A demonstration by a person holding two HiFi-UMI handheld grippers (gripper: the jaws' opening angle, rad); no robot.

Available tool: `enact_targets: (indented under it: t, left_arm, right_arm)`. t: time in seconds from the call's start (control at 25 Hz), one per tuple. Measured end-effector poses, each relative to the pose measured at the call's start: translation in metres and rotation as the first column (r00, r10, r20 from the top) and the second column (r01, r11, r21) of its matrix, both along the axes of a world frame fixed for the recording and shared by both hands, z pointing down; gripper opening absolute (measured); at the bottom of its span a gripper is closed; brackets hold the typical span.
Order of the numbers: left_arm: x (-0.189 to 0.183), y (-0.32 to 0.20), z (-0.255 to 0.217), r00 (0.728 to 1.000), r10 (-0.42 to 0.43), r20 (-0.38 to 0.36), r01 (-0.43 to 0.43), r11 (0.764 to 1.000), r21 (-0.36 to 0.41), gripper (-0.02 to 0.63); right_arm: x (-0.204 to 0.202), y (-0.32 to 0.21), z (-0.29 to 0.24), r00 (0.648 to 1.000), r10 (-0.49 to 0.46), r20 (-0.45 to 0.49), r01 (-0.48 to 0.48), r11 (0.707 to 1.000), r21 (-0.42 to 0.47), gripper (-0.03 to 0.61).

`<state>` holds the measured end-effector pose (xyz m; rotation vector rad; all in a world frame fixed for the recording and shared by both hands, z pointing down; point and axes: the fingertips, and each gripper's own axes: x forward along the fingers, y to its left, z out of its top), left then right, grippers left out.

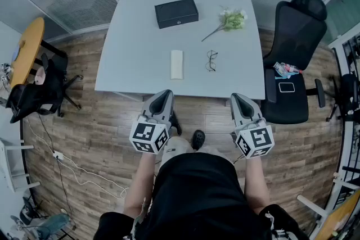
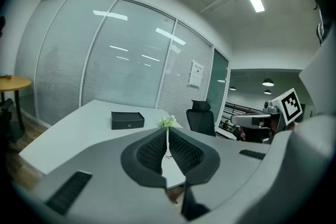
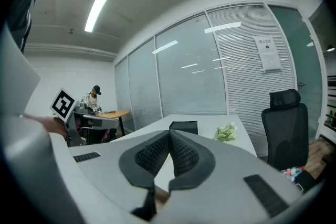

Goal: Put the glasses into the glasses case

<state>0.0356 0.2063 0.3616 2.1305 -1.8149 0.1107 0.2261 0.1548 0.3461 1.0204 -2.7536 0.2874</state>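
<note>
My fingers are pressed together on both sides with nothing between them. The left gripper [image 1: 163,96] and right gripper [image 1: 240,99] hang just short of the worktop's [image 1: 135,36] near edge. The glasses [image 1: 211,60] lie flat ahead, between the two and nearer my right fingers. The black case [image 1: 176,13], which looks shut, sits farther on, beyond my left fingers. I judge I should spread the right fingers before reaching and pinch the frame lightly at the bridge.

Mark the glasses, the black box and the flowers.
glasses [image 1: 211,60], head view, the bridge.
black box [image 1: 176,13], head view, middle of its lid.
flowers [image 1: 234,19], head view, the blossoms.
</note>
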Motion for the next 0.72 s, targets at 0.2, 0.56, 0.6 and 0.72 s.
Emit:
enact_targets:
  t: [0.2, 0.56, 0.6, 0.72]
  left_arm:
    - [0.004, 0.003, 0.003, 1.000, 0.001, 0.006, -0.001, 1.000, -0.003, 0.032]
    - [0.012, 0.008, 0.002, 1.000, 0.001, 0.015, -0.001, 1.000, -0.014, 0.032]
    - [0.013, 0.008, 0.003, 1.000, -0.001, 0.016, 0.001, 1.000, -0.017, 0.032]
    - [0.016, 0.009, 0.006, 1.000, -0.009, 0.018, 0.009, 1.000, -0.030, 0.032]
  right_arm:
    - [0.003, 0.007, 0.000, 1.000, -0.004, -0.002, 0.004, 1.000, 0.007, 0.014]
    - [0.005, 0.015, -0.005, 0.999, -0.007, 0.039, 0.006, 1.000, 0.020, 0.017]
    - [0.005, 0.017, -0.004, 0.999, -0.012, 0.047, 0.011, 1.000, 0.015, 0.017]
    - [0.006, 0.021, 0.002, 0.998, -0.022, 0.051, 0.022, 1.000, -0.004, 0.017]
